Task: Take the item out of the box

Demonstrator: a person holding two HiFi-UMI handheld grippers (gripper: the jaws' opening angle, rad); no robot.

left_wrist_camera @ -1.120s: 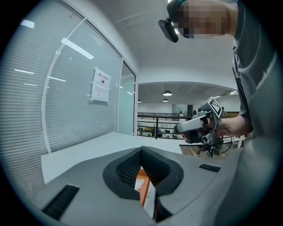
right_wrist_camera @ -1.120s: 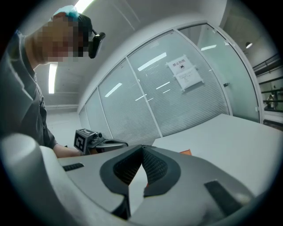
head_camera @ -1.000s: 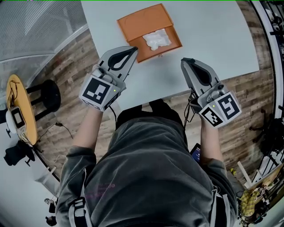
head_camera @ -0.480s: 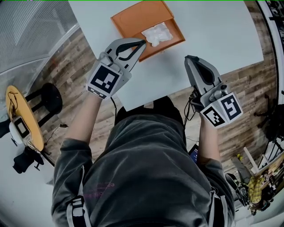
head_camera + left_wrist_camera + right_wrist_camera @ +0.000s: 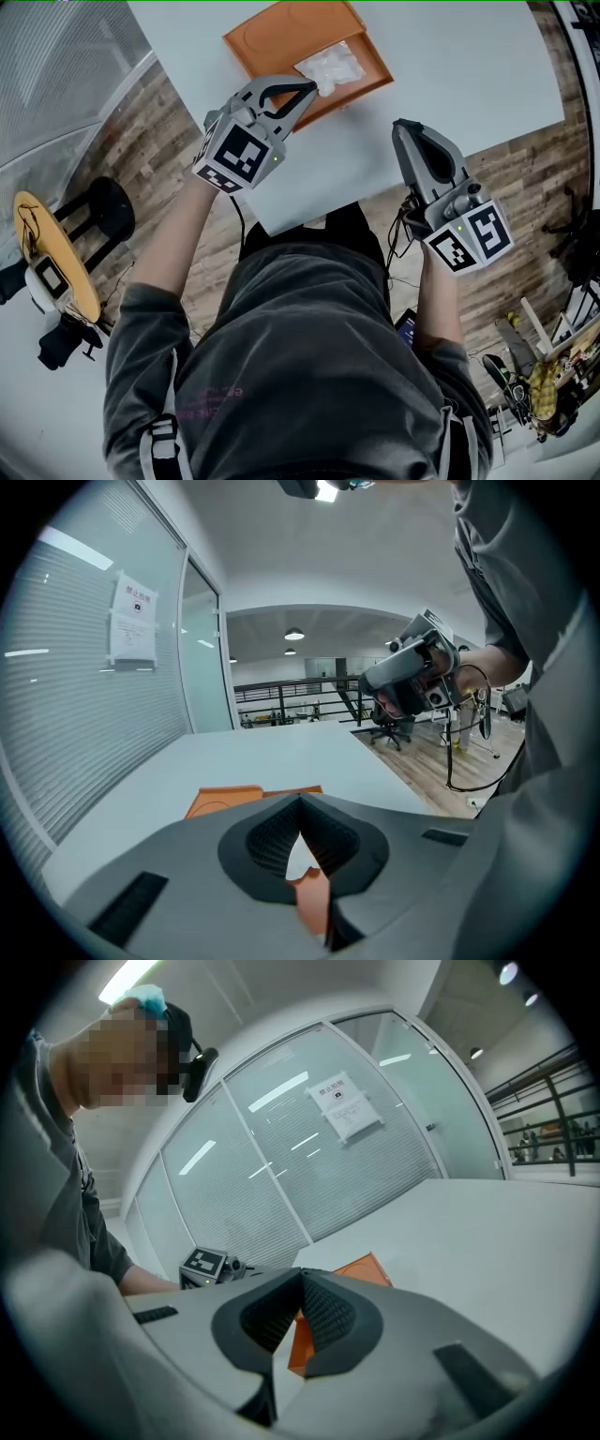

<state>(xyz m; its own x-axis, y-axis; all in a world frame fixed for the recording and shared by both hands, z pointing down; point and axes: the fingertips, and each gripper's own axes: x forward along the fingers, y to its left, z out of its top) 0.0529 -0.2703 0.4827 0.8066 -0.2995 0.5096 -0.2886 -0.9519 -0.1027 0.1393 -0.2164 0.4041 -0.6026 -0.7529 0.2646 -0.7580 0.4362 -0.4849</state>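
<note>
At the near rim of the box (image 5: 272, 37), the left gripper (image 5: 308, 89) has its jaws pressed together with nothing between them. Its tip is just beside the item (image 5: 330, 66). This white item lies inside the box, in the near part on the right side. The right gripper (image 5: 400, 127), jaws also together and empty, hovers over the table (image 5: 469, 66) near the front edge, well apart from the box. Open white surface lies between this gripper and the box, and more to the right of the box. The box sits close to the table's left edge.
</note>
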